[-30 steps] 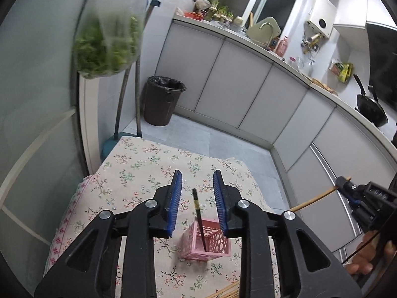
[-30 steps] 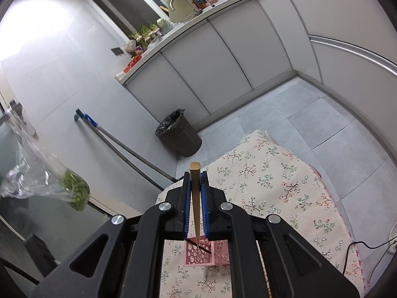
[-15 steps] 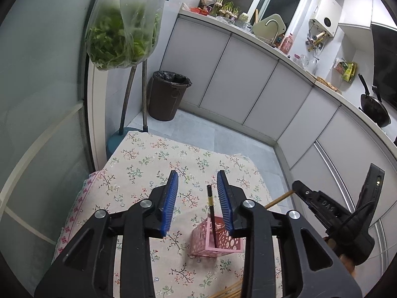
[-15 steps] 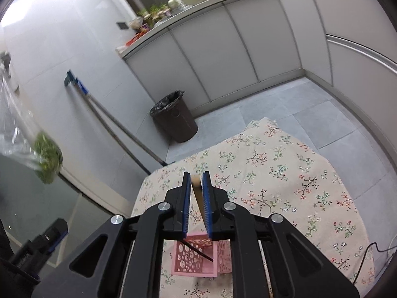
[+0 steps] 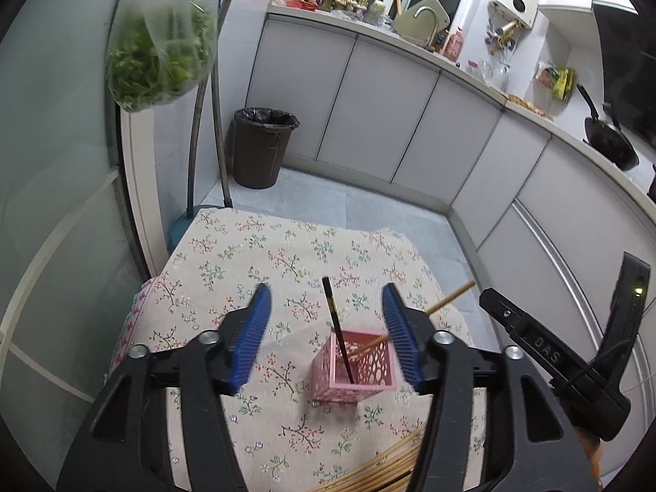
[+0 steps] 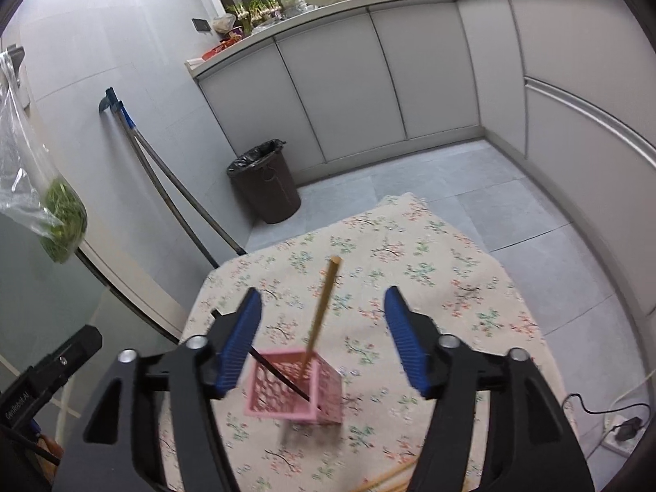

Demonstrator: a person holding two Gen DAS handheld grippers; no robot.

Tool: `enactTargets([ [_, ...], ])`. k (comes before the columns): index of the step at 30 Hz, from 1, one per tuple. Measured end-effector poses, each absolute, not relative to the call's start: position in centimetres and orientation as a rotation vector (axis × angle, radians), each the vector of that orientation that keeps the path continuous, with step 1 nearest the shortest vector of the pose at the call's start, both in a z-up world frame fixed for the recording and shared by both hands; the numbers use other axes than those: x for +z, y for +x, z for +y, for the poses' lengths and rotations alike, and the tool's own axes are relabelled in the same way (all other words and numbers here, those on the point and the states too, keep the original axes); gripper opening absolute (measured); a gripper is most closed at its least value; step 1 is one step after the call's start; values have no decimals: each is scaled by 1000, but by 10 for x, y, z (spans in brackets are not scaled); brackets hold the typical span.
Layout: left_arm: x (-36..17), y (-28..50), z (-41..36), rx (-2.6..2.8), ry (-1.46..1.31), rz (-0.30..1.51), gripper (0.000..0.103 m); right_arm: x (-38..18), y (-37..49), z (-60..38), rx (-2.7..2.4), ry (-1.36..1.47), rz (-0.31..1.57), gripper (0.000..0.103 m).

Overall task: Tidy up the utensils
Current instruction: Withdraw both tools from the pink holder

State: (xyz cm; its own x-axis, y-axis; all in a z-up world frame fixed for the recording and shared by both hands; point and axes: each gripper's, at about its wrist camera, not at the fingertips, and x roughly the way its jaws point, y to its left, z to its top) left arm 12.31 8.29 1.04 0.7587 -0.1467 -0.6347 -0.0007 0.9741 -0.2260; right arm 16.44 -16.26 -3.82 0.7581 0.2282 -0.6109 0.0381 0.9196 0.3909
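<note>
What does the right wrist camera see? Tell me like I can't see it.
A wooden chopstick and a black chopstick stand in a pink basket on a flowery tablecloth, between the right gripper's opening, empty jaws.

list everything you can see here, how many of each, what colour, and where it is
basket: 1, pink, on the tablecloth
black chopstick: 1, standing in the basket
wooden chopstick: 1, tan, leaning in the basket
loose chopsticks: several, tan, near edge of the tablecloth
tablecloth: 1, floral beige, over the table
bin: 1, brown with black liner, by the cabinets
greens bag: 1, clear with green leaves, hanging at left
mop poles: 2, grey, against the wall
wok: 1, black, on the counter
left gripper: black, blue fingers opening, nothing gripped
right gripper: black, blue fingers opening, clear of the wooden chopstick
</note>
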Motion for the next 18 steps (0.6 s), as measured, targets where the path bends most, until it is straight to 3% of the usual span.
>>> enactTargets([
  [5, 3, 119, 69, -98, -171, 730, 58, -42, 149, -167, 75, 347, 725, 63],
  [15, -18, 106, 47, -145, -89, 780, 64, -40, 108, -174, 39, 268, 697, 83],
  [18, -22, 102, 41, -159, -79, 794, 70, -44, 98, -181, 30, 268, 708, 87],
])
